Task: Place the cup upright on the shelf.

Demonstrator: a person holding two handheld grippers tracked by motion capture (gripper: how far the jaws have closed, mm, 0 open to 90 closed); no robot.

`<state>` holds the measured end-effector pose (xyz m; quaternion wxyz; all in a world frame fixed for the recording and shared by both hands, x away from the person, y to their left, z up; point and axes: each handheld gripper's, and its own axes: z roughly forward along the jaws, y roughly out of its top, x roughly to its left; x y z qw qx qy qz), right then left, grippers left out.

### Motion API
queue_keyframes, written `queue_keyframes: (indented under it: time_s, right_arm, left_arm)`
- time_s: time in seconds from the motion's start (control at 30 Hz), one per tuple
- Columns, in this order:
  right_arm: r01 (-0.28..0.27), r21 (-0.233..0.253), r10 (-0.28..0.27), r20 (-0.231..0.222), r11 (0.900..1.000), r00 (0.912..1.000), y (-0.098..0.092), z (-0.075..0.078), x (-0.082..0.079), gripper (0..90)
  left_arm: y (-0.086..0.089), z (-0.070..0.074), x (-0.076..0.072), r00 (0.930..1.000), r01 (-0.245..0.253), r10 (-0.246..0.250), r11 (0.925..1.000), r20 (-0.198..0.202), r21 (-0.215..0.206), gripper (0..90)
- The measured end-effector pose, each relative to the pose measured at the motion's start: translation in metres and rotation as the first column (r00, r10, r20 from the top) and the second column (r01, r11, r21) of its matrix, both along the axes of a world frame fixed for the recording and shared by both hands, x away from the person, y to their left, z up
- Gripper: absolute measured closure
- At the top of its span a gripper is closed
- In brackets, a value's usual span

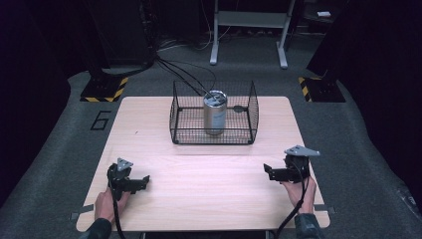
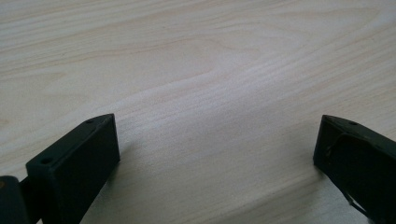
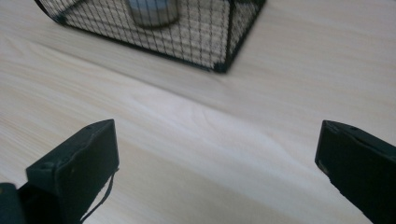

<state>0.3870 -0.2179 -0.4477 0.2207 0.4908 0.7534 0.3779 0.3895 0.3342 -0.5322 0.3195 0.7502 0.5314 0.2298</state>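
Observation:
A black wire basket [image 1: 175, 115] stands at the far middle of the pale wooden table [image 1: 164, 199]. A silver can [image 1: 214, 113] stands upright inside it. My left gripper [image 1: 145, 180] rests at the near left of the table, held by a hand, open with nothing between its jaws. My right gripper [image 1: 266, 170] sits at the near right, also open and holding nothing. In the right gripper view the basket's near corner [image 3: 220, 65] and the can's base [image 3: 152, 14] lie ahead, well apart from the jaws. In the left gripper view bare wood [image 2: 210, 88] lies between the wide-set jaws.
The table stands on grey floor. Beyond it are a white metal frame [image 1: 249, 30], black cables [image 1: 179, 69] running to the basket's back, and two stand bases with yellow-black stripes [image 1: 104, 89] at the far left and far right [image 1: 318, 88].

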Motion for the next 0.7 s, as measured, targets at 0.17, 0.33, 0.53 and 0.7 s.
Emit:
queue_keyframes:
  time_s: [0.17,0.33,0.53,0.7]
  right_arm:
    - [0.057,-0.011,-0.058,-0.065,0.998,0.9962,-0.02,-0.047,-0.015,0.0]
    - [0.099,0.007,-0.098,-0.084,0.995,0.9916,-0.037,-0.073,-0.022,0.0]
    - [0.13,-0.062,-0.134,-0.066,0.99,0.9888,-0.043,-0.081,-0.021,0.0]
    - [0.11,-0.064,-0.115,-0.077,0.992,0.9903,-0.044,-0.083,-0.015,0.0]
  left_arm:
    - [0.001,0.0,0.0,1.0,0.006,-0.006,1.0,0.001,0.007,0.1]
    - [0.001,0.0,0.0,1.0,0.005,-0.005,1.0,0.0,0.007,0.2]
    - [0.001,0.001,0.0,1.0,0.008,-0.008,0.9999,-0.005,0.009,0.1]
    - [0.0,0.0,0.0,1.0,-0.001,0.001,1.0,0.005,-0.002,0.1]
